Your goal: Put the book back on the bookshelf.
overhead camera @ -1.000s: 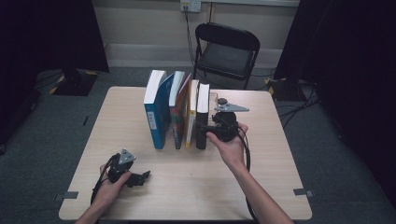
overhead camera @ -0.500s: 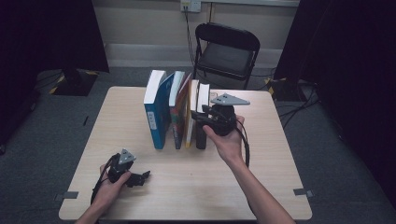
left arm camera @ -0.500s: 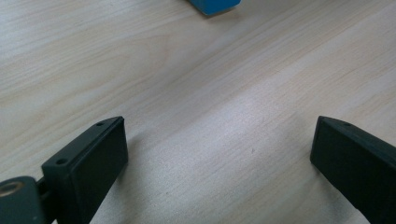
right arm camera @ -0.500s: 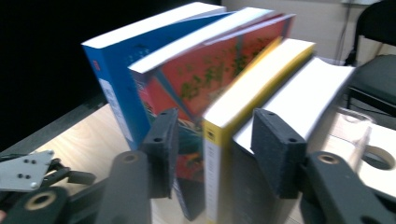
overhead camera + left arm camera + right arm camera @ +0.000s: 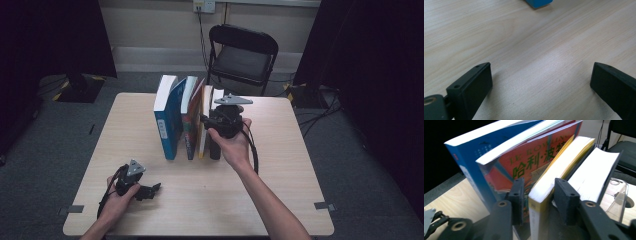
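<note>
Several books stand in a row on the wooden table (image 5: 280, 165): a blue book (image 5: 165, 120), a red one (image 5: 189, 120), a yellow book (image 5: 204, 107) and a dark-covered book (image 5: 216, 100). My right gripper (image 5: 206, 120) reaches in from the right at the books' upper part. In the right gripper view its jaws (image 5: 539, 182) straddle the yellow book (image 5: 541, 195) and have just been closing on it. One pad lies against the book's right side and a thin gap shows at the other. My left gripper (image 5: 156, 188) rests open near the front left of the table (image 5: 536, 37), nothing between its jaws (image 5: 541, 68).
A black folding chair (image 5: 242, 55) stands behind the table. A clear plastic bookend (image 5: 619, 195) sits to the right of the dark-covered book. A blue book's corner (image 5: 537, 3) shows at the top of the left gripper view. Cables trail from both grippers.
The right hand has risen and shifted left toward the books. Its jaws have narrowed around the yellow book. The left hand has stayed still.
</note>
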`<state>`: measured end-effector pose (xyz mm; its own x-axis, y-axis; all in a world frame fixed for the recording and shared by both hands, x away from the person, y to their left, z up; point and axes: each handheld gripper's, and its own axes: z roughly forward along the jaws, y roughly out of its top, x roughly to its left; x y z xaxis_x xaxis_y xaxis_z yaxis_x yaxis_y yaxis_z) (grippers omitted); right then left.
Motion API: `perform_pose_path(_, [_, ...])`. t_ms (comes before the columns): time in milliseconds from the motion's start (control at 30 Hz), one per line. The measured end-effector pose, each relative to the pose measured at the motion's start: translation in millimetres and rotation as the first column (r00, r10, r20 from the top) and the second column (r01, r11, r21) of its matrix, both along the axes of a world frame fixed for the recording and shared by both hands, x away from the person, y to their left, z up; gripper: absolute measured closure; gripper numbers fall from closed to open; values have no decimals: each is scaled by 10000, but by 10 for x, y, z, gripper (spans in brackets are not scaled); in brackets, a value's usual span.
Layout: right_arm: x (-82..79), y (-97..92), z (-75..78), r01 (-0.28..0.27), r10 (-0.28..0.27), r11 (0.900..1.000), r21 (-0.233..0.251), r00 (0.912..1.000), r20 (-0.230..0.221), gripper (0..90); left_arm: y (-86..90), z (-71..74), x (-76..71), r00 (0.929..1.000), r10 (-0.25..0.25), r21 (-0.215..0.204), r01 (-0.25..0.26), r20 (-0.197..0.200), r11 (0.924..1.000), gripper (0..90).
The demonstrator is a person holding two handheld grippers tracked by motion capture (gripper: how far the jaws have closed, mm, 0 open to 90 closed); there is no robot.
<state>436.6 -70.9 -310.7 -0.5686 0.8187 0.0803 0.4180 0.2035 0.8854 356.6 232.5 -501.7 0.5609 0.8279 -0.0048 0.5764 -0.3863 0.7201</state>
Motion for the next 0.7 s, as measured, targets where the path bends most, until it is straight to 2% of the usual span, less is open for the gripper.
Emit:
perform_pose_path(167, [7,-42,23,-167,161,9993,336,9997,160,623,0,1,0,10000,-2,4,2,-5,10000,38])
perform_pose_path(300, [7,-13,1,-356,356,9990,259,9994,25,655,0,0,0,10000,-1,3,1,-6,10000,38])
perform_pose_path(433, [58,70,-37,-475,480,9985,263,9986,-213,611,0,0,0,10000,-2,0,2,-8,10000,38])
perform_pose_path(633, [88,227,-42,-263,251,9992,-312,9990,-382,527,0,0,0,10000,-3,1,3,-5,10000,38])
perform_pose_path(700, [114,270,-75,-303,279,9983,-493,9985,-470,570,1,0,-1,10000,-16,-3,16,-4,10000,38])
